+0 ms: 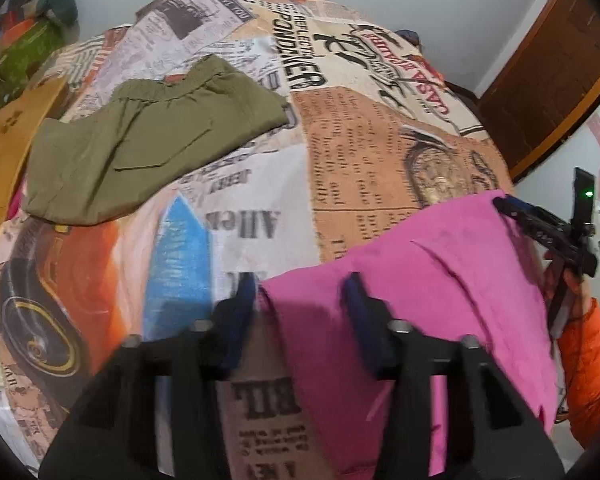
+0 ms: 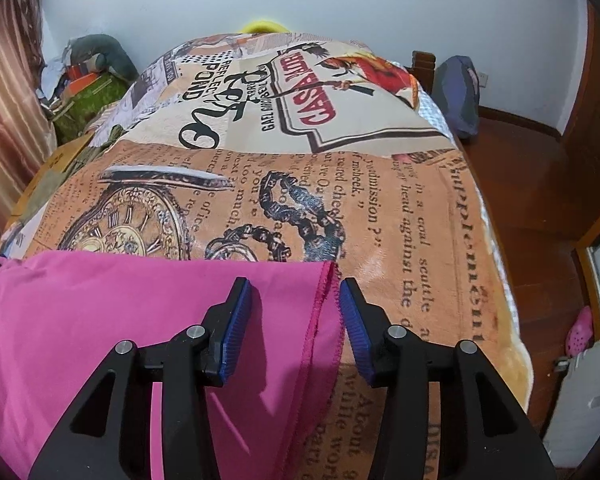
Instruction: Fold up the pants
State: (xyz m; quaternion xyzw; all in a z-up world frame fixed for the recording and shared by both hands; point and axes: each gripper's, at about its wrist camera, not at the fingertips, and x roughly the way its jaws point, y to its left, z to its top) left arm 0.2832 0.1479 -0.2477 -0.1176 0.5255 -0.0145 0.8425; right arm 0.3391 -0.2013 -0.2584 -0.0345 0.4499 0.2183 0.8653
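Note:
Pink pants [image 1: 440, 272] lie flat on the printed bedspread [image 1: 340, 152], also in the right wrist view [image 2: 100, 320]. My left gripper [image 1: 300, 284] is open, its blue pads straddling the pants' left edge just above the cloth. My right gripper [image 2: 294, 288] is open, its pads either side of the hemmed right edge [image 2: 324, 312]. The right gripper shows in the left wrist view [image 1: 540, 220] at the far side of the pants. Neither holds anything.
Folded olive pants [image 1: 148, 136] lie at the bed's left. A cardboard box [image 1: 8, 152] and clutter [image 1: 28, 32] sit left of the bed. Wooden floor [image 2: 540, 200], a dark bag [image 2: 460, 92] and a pink shoe [image 2: 580, 328] are to the right.

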